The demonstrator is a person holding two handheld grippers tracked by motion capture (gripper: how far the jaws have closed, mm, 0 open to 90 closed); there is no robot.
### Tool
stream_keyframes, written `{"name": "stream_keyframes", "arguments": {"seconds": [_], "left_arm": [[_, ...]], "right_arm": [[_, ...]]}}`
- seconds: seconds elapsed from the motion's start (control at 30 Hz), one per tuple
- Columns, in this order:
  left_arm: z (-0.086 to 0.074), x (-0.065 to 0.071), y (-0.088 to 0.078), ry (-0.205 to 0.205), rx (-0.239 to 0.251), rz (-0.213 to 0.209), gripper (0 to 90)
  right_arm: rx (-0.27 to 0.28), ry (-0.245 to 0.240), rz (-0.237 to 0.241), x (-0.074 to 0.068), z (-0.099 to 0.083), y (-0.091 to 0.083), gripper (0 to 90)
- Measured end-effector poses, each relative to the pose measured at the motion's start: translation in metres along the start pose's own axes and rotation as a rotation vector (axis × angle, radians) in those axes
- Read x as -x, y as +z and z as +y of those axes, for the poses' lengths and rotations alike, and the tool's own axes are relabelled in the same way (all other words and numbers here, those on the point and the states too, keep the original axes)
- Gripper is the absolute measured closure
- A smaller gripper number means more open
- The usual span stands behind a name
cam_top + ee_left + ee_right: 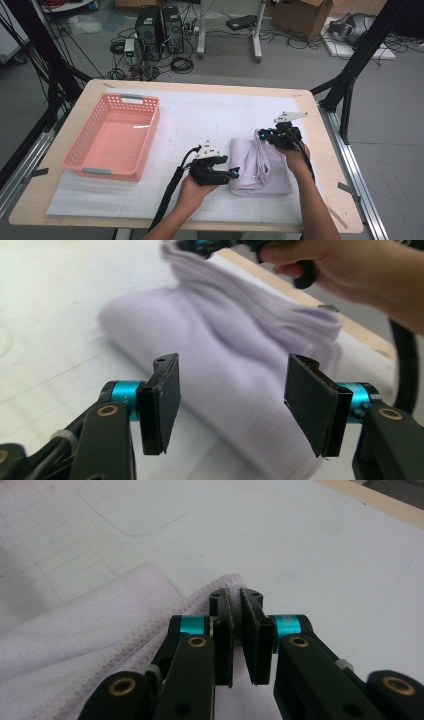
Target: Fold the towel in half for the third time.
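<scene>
No text, label, brand, number or sign can be read in any view; the mat (200, 115) on the desk (320, 150) bears only faint ruled lines and a drawn outline, without lettering; the cardboard box (300, 17) beyond shows no legible print.

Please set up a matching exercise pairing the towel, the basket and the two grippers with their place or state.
1. folded towel
2. pink basket
3. left gripper
4. right gripper

a. jaws apart, nothing between the pads
b. empty, at the table's left
c. clamped on a cloth edge
d. lies between the two hands

Pairs: 1-d, 2-b, 3-a, 4-c
</scene>
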State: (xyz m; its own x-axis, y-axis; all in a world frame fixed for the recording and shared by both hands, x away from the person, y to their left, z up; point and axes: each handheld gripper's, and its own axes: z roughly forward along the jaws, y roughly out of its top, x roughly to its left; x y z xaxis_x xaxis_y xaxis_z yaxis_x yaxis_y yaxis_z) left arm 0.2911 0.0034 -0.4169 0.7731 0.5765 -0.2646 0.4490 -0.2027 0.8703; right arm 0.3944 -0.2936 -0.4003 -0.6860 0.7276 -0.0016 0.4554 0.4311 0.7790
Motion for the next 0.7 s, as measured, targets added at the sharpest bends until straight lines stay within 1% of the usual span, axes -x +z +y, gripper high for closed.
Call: {"name": "stream_keyframes", "arguments": {"seconds": [0.13, 0.2, 0.23, 0.27, 0.3, 0.33, 0.37, 0.4, 0.47, 0.5, 0.57, 0.63, 0.7], "left_arm": [[-0.009, -0.010, -0.011, 0.000, 0.012, 0.024, 38.6], [-0.013, -0.013, -0.016, 0.002, 0.014, 0.034, 38.5], [-0.015, -0.015, -0.019, 0.003, 0.016, 0.036, 38.2], [-0.017, -0.017, -0.022, 0.005, 0.017, 0.038, 37.7], [-0.020, -0.019, -0.025, 0.003, 0.021, 0.042, 37.7], [-0.022, -0.021, -0.028, 0.001, 0.023, 0.045, 37.6], [-0.024, -0.023, -0.030, 0.004, 0.022, 0.051, 37.5], [-0.026, -0.025, -0.033, -0.001, 0.022, 0.056, 37.4], [-0.029, -0.028, -0.038, -0.013, 0.031, 0.060, 37.2], [-0.031, -0.030, -0.040, -0.014, 0.034, 0.062, 37.2], [-0.033, -0.031, -0.044, -0.015, 0.038, 0.069, 37.1], [-0.034, -0.033, -0.049, -0.015, 0.042, 0.070, 36.8], [-0.036, -0.034, -0.054, -0.004, 0.039, 0.075, 36.8]], "right_arm": [[-0.018, 0.001, -0.021, 0.002, -0.003, -0.004, 83.3], [-0.019, 0.001, -0.034, 0.001, -0.003, -0.005, 80.5], [-0.020, 0.005, -0.047, 0.000, -0.003, -0.007, 78.1], [-0.015, 0.017, -0.060, 0.000, -0.004, -0.009, 73.0], [0.002, 0.037, -0.069, 0.001, -0.005, -0.012, 66.9], [0.017, 0.062, -0.082, 0.001, -0.007, -0.016, 63.5], [0.025, 0.076, -0.096, 0.002, -0.008, -0.021, 59.9], [0.036, 0.088, -0.110, 0.002, -0.011, -0.026, 56.0], [0.054, 0.112, -0.136, -0.001, -0.016, -0.038, 52.0], [0.059, 0.110, -0.154, -0.003, -0.019, -0.044, 50.8], [0.061, 0.102, -0.173, -0.007, -0.027, -0.055, 49.4], [0.059, 0.108, -0.179, -0.014, -0.037, -0.065, 48.0], [0.064, 0.119, -0.170, -0.021, -0.049, -0.073, 47.2]]}}
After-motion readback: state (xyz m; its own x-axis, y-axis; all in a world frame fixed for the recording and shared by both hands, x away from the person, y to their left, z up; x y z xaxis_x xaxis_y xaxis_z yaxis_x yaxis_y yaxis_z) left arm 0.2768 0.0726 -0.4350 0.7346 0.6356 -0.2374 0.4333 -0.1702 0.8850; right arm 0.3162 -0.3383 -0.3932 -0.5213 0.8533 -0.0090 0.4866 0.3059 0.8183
